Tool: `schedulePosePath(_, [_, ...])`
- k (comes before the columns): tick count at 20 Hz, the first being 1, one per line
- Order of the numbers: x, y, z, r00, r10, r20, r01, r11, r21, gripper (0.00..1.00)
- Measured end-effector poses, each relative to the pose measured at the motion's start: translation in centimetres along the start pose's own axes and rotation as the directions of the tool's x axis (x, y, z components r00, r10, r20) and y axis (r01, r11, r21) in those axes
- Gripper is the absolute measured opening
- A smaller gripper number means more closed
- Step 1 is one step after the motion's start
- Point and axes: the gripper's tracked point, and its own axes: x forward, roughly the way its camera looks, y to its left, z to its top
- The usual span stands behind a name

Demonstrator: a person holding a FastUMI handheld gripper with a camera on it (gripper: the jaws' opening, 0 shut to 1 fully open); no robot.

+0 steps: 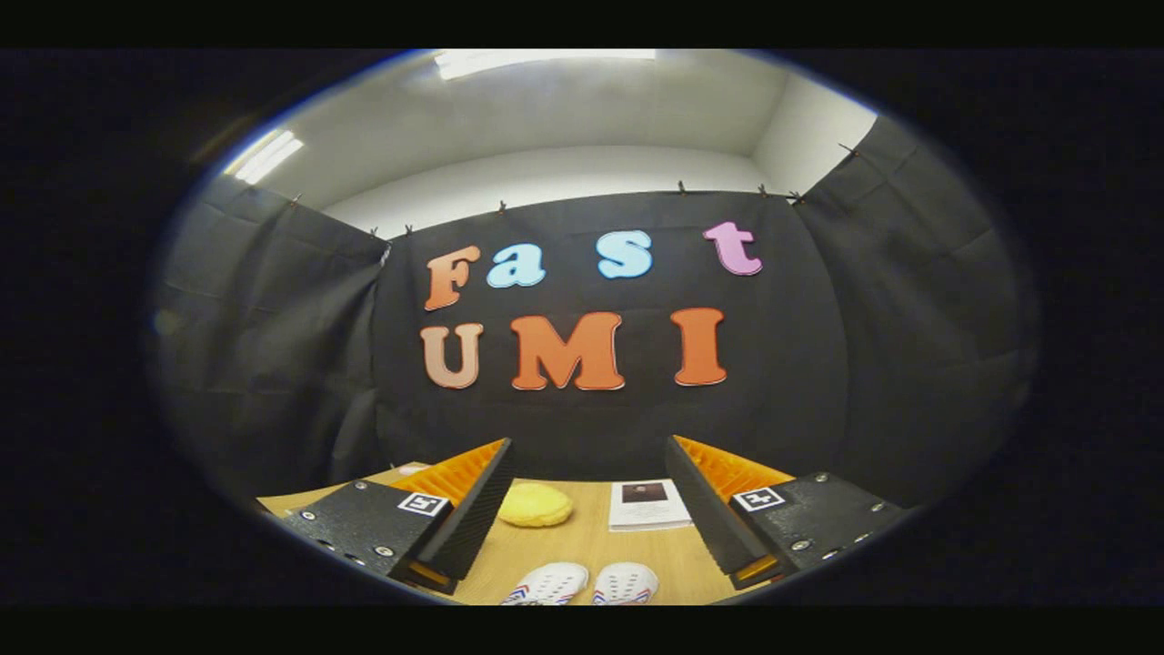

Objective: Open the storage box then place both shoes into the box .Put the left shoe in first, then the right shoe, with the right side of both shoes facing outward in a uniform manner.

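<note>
Gripper (pixel 587 509) held high and level above the surface (pixel 591 546), fingers spread wide, nothing between them. Left to right from where it points: a soft yellow object (pixel 535 505) lies just ahead of the left finger, close to its inner face; the two shoes (pixel 589 584), white with red and blue striping, sit side by side on the surface low between the fingers, toes toward the gripper; a white card or booklet (pixel 648 504) with a dark picture lies ahead, close to the right finger. The storage box cannot be picked out here, so where its lid stands is unknown. Judgement: the opening step is not yet begun. To do it well, the holder should tip the gripper down until the box comes between the fingers, keep the fingers wide on approach, and take the lid at an edge, not the middle. Pass clear of the shoes so their order and facing stay undisturbed. Left shoe goes in first afterwards.
</note>
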Motion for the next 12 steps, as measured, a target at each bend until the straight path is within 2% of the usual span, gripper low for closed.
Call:
schedulePosePath(5, [1.1,3.3,-3.4,0.991,0.117,-0.068,-0.110,0.990,0.088,0.98])
schedulePosePath(9, [1.7,6.2,-6.7,0.965,0.221,-0.139,-0.192,0.962,0.193,0.98])
schedulePosePath(12, [2.4,8.5,-9.5,0.940,0.281,-0.192,-0.237,0.946,0.221,0.97])
